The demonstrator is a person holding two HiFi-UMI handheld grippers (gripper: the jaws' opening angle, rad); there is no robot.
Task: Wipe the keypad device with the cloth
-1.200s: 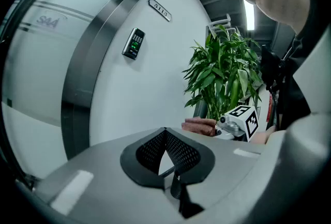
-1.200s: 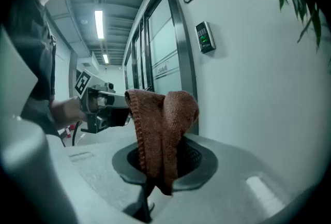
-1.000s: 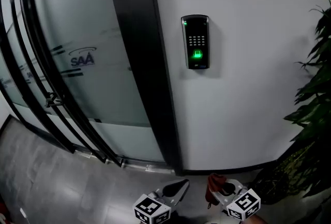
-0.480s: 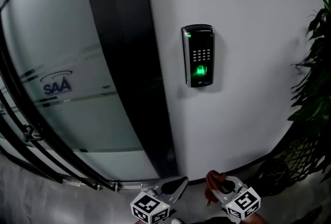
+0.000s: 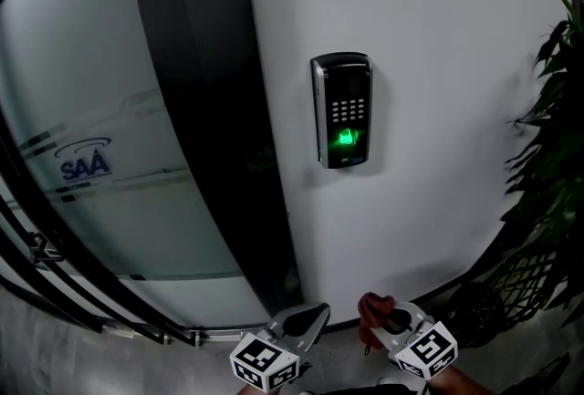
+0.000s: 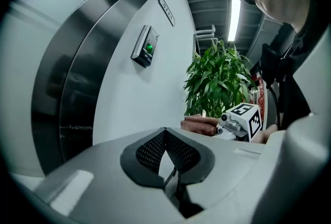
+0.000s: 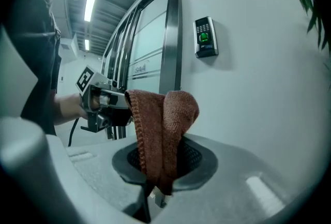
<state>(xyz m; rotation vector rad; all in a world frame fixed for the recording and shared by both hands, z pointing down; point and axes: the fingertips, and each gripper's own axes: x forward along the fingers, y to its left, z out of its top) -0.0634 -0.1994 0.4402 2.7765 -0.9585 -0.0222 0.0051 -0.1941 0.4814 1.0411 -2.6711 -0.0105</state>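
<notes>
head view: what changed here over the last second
The camera closed in: the keypad device now sits lower and larger in frame, and the glass door's logo slid left. Nothing was taken hold of or let go. The right gripper still holds the cloth low at the bottom edge, beside the left gripper, fingers shut and empty. The cloth is still far from the device.

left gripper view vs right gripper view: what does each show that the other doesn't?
Left gripper view only: the left claw, shut and empty; the whole plant.
Right gripper view only: the right claw up close, shut on the folded brown cloth; a hand on the left gripper.
Both: the keypad device on the white wall, green light on, a plate above it; the cloth.
</notes>
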